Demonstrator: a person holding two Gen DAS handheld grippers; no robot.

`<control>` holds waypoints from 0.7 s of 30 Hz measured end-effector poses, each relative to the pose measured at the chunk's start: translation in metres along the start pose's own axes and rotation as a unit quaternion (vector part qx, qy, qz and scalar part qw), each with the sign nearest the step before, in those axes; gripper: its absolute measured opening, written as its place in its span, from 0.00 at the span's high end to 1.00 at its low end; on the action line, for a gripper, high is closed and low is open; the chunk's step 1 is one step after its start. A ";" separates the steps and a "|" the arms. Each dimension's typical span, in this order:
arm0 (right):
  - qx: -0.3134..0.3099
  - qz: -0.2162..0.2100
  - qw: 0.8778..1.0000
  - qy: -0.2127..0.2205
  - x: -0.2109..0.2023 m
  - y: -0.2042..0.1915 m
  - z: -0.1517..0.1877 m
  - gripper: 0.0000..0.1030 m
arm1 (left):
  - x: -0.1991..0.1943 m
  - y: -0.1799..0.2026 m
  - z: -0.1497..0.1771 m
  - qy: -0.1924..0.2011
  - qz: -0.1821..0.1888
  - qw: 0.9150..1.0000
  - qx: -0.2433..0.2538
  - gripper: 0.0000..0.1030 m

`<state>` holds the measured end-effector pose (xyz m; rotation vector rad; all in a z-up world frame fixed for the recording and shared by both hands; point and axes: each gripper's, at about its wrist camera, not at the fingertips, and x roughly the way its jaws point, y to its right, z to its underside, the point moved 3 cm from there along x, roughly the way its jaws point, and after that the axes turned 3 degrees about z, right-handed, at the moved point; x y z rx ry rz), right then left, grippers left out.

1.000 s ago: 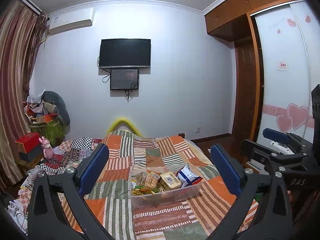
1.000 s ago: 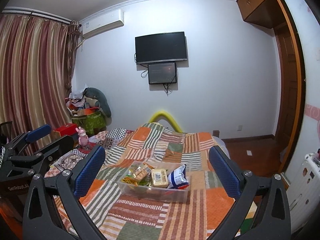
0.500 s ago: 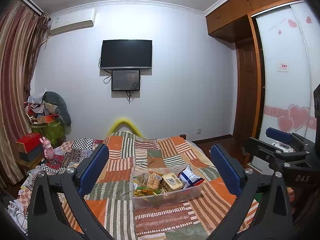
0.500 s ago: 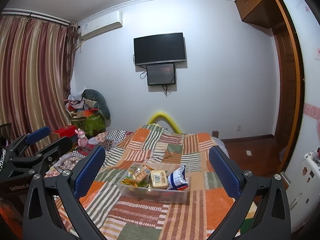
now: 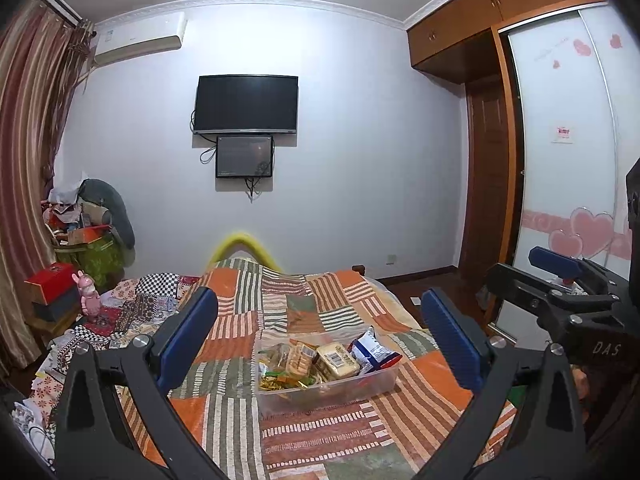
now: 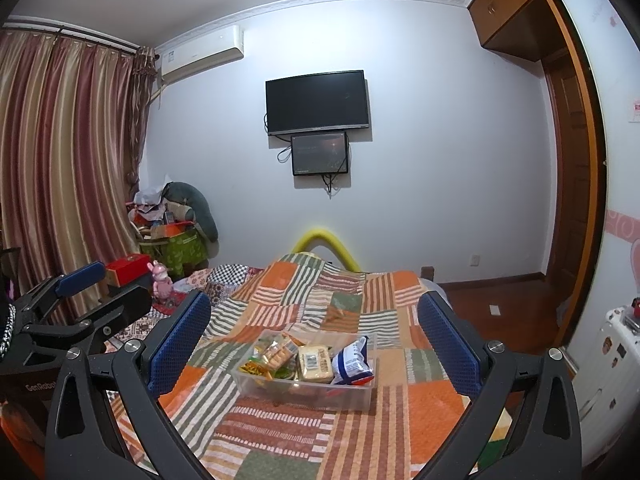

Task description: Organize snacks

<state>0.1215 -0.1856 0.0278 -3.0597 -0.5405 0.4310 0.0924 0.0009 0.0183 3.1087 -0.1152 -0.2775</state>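
Both claws, left claw [image 5: 320, 334] and right claw [image 6: 316, 336], gaping wide, gripping nothing, well short of snack bin [image 6: 304, 390] on quilt [image 6: 360, 432].

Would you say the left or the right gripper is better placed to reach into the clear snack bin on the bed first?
Marginally the right gripper: the clear bin sits centred between its open fingers, while from the open left gripper it lies slightly right of centre. Neither holds anything.

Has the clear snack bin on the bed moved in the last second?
No. The clear snack bin sits on the same striped patches of the patchwork quilt; only the cameras shifted slightly.
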 end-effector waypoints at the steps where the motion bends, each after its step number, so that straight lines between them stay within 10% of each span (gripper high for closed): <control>1: -0.001 0.001 1.000 0.001 0.000 -0.001 0.000 0.00 | 0.000 0.001 0.000 0.000 0.000 1.000 0.000 0.00; 21: -0.003 0.003 1.000 0.001 0.000 0.000 -0.001 0.00 | 0.004 0.001 0.001 -0.012 0.010 1.000 -0.005 0.00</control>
